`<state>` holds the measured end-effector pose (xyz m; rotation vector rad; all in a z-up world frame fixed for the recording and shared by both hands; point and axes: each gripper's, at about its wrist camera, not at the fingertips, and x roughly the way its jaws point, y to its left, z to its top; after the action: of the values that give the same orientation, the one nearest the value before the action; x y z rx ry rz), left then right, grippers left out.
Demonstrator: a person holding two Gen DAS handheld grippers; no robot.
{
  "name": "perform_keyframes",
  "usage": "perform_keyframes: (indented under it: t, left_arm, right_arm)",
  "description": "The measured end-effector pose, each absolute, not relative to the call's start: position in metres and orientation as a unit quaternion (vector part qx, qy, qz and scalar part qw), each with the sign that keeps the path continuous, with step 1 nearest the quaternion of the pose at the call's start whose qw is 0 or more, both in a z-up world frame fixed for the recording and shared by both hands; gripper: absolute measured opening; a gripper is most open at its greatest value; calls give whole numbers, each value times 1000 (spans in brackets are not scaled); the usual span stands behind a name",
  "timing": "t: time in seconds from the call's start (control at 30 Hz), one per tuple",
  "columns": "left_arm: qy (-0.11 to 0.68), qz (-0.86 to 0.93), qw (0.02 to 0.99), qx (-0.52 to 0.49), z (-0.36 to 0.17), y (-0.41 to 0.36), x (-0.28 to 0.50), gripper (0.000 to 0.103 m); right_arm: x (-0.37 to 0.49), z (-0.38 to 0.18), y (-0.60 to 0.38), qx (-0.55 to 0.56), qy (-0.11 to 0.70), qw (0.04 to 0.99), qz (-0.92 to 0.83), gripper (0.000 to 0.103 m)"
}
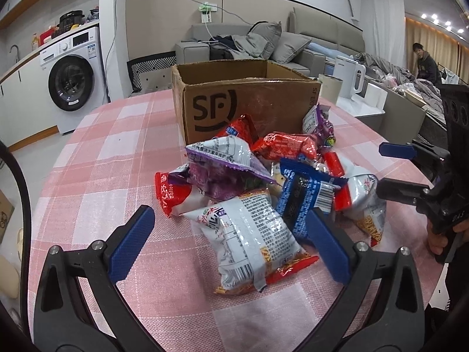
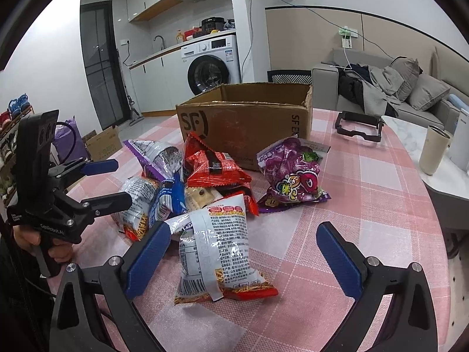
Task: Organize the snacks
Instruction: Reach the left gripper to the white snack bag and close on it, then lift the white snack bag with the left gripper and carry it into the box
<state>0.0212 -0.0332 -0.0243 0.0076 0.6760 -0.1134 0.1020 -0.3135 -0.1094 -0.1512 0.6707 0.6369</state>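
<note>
A pile of snack packets [image 1: 263,182] lies on the pink checked tablecloth in front of an open SF cardboard box [image 1: 243,99]. My left gripper [image 1: 231,234] is open, its blue fingers on either side of a silver and red packet [image 1: 249,240]. My right gripper [image 2: 243,252] is open around another silver and red packet [image 2: 222,249]. A purple packet [image 2: 293,173] lies apart to the right of the pile. The box [image 2: 249,120] also shows in the right wrist view. Each gripper shows in the other's view, the right one [image 1: 392,167] and the left one [image 2: 108,182], both open.
The round table [image 1: 102,152] has a black frame-like holder [image 2: 359,129] at its far right. A side table with a cream tumbler [image 2: 433,152] stands to the right. A washing machine [image 2: 211,64], a sofa and a person [image 1: 425,64] are in the background.
</note>
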Motion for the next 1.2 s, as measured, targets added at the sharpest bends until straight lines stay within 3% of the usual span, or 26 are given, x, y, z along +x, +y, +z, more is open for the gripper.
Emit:
perform_keyframes:
  t: [0.17,0.43,0.5,0.73,0.77,0.8,1.2]
  left_arm:
    - [347,-54,936,-11,-28,-28,28,101]
    - [388,-79,917,-37,-41,-27,39,81]
    - [395,-91,913,-51,-44,-27,40,71]
    - [401,-113,907,-64,-48,-27,46,50]
    - [401,-116,906,-67,-48,-25,48,48]
    - [400,-118,906,-73,-48,-23,48,47]
    - [384,-132,909,-89,-33,-13,31,44]
  right_arm:
    - [103,-113,-309,-78,336,887,309,102]
    - [111,-124,-300,-72,372,870,315,95]
    - [111,-126,-298,-74,378,867,317,89]
    - [115,-132,-293,-65,399,853,329,74]
    - [115,-132,-293,-63,401,852,331,68]
    - [115,-132,-293,-60,403,850,334,54]
    - [111,-122,-302,-44,381,859,340,49]
